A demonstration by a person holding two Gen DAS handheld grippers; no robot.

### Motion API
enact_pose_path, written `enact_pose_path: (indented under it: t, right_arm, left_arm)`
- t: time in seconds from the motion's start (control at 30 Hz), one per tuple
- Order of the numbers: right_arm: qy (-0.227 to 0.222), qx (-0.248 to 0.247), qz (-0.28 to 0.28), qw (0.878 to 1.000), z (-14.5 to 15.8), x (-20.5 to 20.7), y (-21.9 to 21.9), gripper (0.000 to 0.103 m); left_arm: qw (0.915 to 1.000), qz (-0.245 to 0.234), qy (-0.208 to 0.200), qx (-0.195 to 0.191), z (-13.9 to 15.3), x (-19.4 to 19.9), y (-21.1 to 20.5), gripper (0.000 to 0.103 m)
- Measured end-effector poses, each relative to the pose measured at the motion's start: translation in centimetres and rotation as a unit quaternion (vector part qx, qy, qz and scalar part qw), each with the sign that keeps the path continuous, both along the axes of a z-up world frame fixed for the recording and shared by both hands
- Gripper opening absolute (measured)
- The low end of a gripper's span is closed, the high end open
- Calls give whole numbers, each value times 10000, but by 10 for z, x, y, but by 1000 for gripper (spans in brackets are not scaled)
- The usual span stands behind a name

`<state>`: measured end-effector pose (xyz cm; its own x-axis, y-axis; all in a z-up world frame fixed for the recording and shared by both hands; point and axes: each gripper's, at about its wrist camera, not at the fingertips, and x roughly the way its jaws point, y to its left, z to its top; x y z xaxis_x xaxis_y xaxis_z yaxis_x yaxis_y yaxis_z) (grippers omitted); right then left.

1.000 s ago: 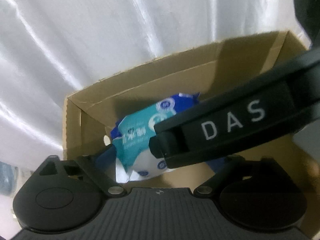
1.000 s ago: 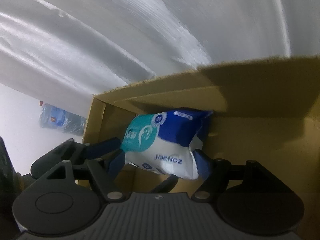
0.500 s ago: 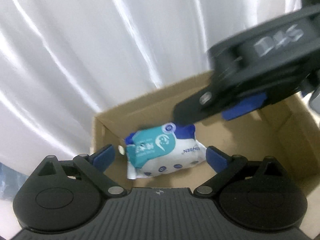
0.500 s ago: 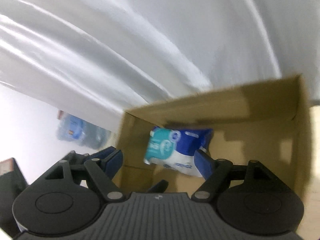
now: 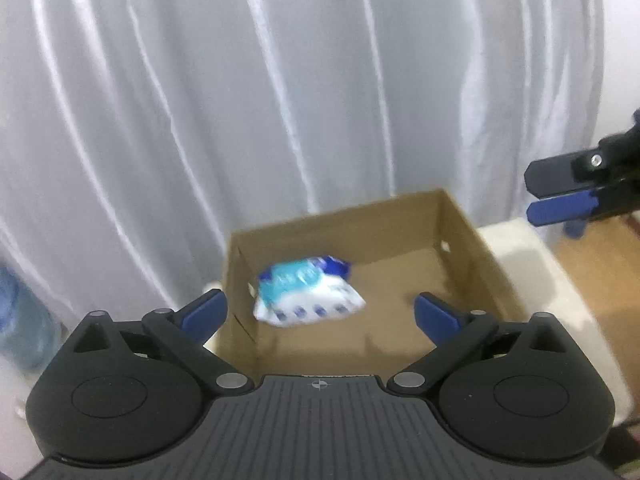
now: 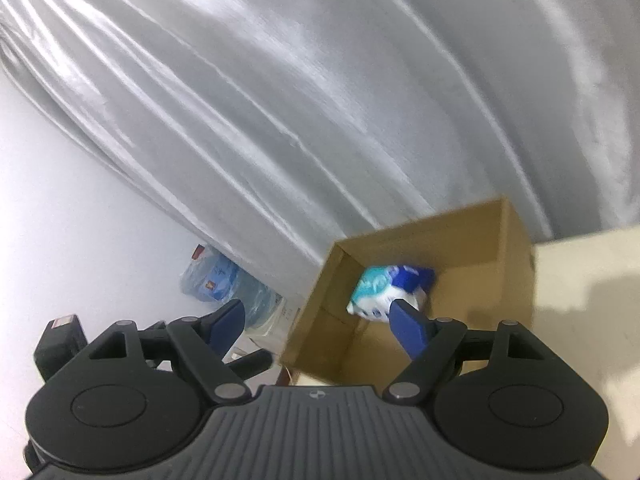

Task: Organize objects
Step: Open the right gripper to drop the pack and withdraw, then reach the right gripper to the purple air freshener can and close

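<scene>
Brown cardboard box (image 5: 460,232), blue, teal and white packet (image 5: 308,290) with blue dots, silvery-white curtain (image 5: 240,100)

A pale grey curtain (image 5: 280,100) fills most of both views, hanging in long vertical folds with a satin sheen; bright streaks of light run down the ridges of the folds. In the right wrist view a plain white wall (image 6: 80,200) stands to the left of the curtain. Where wall and curtain meet, low down, a large blue water bottle (image 6: 224,284) lies wrapped in clear plastic, with a red and white label at one end. The table (image 5: 532,276) has a cream-coloured top, lit from above, with soft shadows across it. Beyond its right edge, in the left wrist view, a strip of warm wooden floor (image 5: 600,264) shows.
</scene>
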<state>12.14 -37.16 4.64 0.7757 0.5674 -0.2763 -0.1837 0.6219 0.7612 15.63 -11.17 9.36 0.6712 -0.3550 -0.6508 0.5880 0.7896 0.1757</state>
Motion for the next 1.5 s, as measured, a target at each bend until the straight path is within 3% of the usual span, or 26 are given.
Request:
enact_pose_path:
  t: [0.3, 0.53, 0.77, 0.97, 1.13, 1.3, 1.5]
  right_arm:
    - [652, 290, 40, 9974, -75, -46, 0, 82]
    - [976, 251, 224, 9947, -104, -58, 21, 82]
    - [1185, -57, 451, 9919, -112, -54, 56, 82]
    - [1255, -350, 760, 9886, -108, -39, 88, 82]
    - [1268, -454, 1075, 9850, -103, -22, 118, 79]
    - [1272, -614, 1341, 9808, -98, 1, 151, 75]
    - [1288, -847, 1492, 9767, -100, 31, 188, 68]
  left_arm:
    - [9910, 632, 854, -812, -65, -76, 23, 101]
    - [9827, 908, 1375, -849, -99, -94, 33, 100]
    - [9864, 973, 1138, -678, -109, -95, 39, 99]
    - [9910, 1064, 674, -452, -118, -98, 48, 97]
    - [9890, 1296, 453, -549, -119, -89, 69, 95]
    - [9848, 1539, 427, -677, -122, -72, 90, 85]
    - [9824, 1580, 689, -725, -137, -49, 107, 78]
